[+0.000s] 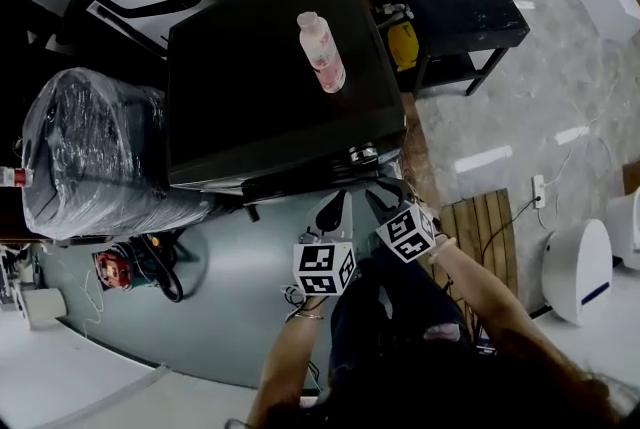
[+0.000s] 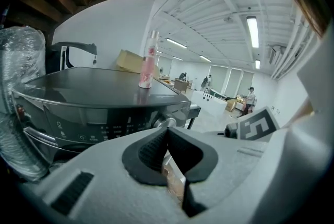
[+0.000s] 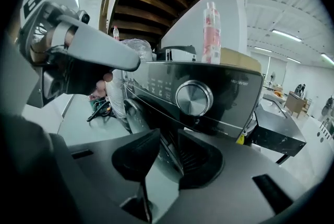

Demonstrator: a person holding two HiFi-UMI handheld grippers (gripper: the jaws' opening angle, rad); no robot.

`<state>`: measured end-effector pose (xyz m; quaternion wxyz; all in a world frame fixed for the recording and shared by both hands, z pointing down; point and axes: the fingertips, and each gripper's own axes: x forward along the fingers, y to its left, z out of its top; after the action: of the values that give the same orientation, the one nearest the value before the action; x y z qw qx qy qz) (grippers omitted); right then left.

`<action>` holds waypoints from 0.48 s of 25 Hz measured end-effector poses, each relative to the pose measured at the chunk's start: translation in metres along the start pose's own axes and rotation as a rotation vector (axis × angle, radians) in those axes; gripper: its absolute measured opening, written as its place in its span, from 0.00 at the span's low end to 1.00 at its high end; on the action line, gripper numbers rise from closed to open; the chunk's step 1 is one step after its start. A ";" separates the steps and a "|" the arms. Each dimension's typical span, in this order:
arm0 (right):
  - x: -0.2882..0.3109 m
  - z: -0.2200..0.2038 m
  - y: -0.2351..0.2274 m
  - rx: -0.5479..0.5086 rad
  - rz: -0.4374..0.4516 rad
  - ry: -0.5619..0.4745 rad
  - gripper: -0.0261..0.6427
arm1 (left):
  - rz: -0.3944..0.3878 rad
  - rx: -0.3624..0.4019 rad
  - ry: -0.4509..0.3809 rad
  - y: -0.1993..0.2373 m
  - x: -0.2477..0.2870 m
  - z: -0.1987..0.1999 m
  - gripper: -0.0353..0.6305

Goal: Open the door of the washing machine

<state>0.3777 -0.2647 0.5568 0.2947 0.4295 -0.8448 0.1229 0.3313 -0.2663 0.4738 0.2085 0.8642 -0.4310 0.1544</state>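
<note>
In front of you, on the face of the glossy black front-loading washing machine point(image 1: 270, 87), the round chrome-rimmed door point(image 3: 136, 116) lies just ahead of your right tool point(image 3: 168, 137), below the silver dial point(image 3: 194, 97). That tool's jaws stand apart and empty, and it looks the nearer one. Your left tool point(image 2: 167, 134) is pinched together on nothing.

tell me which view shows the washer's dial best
The right gripper view: the dial faces the camera, large and whole. In the left gripper view it is small, half hidden behind the left tongs. The head view shows a small glint at the front edge of the washer.
</note>
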 end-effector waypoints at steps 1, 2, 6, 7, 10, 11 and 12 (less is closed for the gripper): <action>0.005 -0.003 0.000 -0.004 0.010 0.006 0.18 | 0.005 -0.003 0.003 0.003 0.002 -0.002 0.07; 0.010 -0.006 -0.001 -0.008 0.019 0.013 0.18 | 0.008 -0.005 0.005 0.005 0.005 -0.004 0.07; 0.030 -0.021 -0.002 -0.020 0.054 0.039 0.20 | 0.019 -0.015 0.013 0.015 0.012 -0.010 0.07; 0.035 -0.024 -0.003 -0.021 0.062 0.047 0.20 | 0.024 -0.019 0.014 0.017 0.014 -0.012 0.07; 0.049 -0.035 -0.004 -0.027 0.082 0.072 0.20 | 0.039 -0.032 0.021 0.026 0.018 -0.017 0.07; 0.054 -0.038 -0.004 -0.030 0.087 0.079 0.21 | 0.043 -0.036 0.022 0.028 0.019 -0.018 0.07; 0.058 -0.041 -0.004 -0.033 0.093 0.086 0.21 | 0.047 -0.041 0.024 0.031 0.020 -0.020 0.07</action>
<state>0.3704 -0.2858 0.6247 0.3319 0.3789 -0.8523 0.1407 0.3164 -0.2866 0.5068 0.2275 0.8477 -0.4516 0.1607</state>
